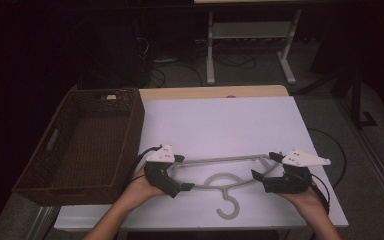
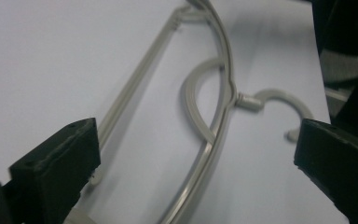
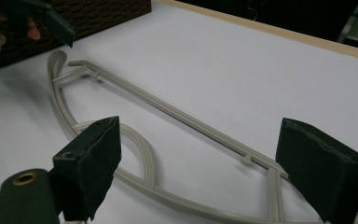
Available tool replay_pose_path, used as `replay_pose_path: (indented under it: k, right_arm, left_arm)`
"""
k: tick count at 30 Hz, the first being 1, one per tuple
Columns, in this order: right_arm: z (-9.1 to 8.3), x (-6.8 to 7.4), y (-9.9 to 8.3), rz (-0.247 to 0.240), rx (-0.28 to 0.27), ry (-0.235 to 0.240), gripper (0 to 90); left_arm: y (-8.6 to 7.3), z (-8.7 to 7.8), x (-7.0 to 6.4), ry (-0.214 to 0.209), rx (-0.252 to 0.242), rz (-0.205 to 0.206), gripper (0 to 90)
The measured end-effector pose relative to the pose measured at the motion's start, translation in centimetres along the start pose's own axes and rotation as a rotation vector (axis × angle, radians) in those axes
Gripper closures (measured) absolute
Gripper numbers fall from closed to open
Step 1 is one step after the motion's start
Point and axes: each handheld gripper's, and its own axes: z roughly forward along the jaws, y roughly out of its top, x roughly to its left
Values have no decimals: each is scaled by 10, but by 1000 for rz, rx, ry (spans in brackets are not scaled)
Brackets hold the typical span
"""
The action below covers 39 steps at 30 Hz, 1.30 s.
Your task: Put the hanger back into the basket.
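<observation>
Nearest the person, at the front edge of the tabletop (image 1: 230,120), a grey plastic hanger (image 1: 223,186) lies flat on the white surface, its hook pointing back toward the person and its long straight bar on the far side. At its left end sits the left hand-held gripper (image 1: 180,172), jaws spread wide apart, one on each side of the hanger's end without closing on it; the left gripper view shows the hanger (image 2: 214,135) running away between the two black jaws. At the right end the right hand-held gripper (image 1: 262,166) likewise stands open, its jaws straddling that end of the hanger (image 3: 177,116). Farther off on the left, a brown woven basket (image 1: 60,165) rests beside the white surface, well apart from the hanger.
</observation>
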Motion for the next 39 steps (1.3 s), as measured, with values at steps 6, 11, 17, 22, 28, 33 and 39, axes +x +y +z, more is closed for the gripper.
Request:
replay_pose_path:
  k: [6, 11, 17, 22, 28, 33, 39]
  right_arm:
    - [-1, -3, -1, 16, 0, -5, 137]
    - [1, -3, -2, 3, 4, 2, 138]
    - [2, -2, -2, 0, 4, 3, 139]
    - [2, -3, -3, 8, 4, -3, 140]
    - [2, -4, -4, 9, 6, -2, 141]
    - [2, -4, -3, 0, 3, -4, 142]
    - [2, -4, -3, 2, 5, -3, 143]
  left_arm:
    - [-2, 15, -2, -20, 113, 77, 205]
    - [-2, 23, -2, -44, 134, 96, 292]
    - [3, 33, 0, -84, 166, 139, 411]
    - [4, 42, 1, -113, 188, 168, 499]
    - [2, 46, 0, -114, 207, 195, 626]
    - [1, 49, -2, -118, 245, 206, 651]
    - [1, 52, -3, -106, 249, 226, 719]
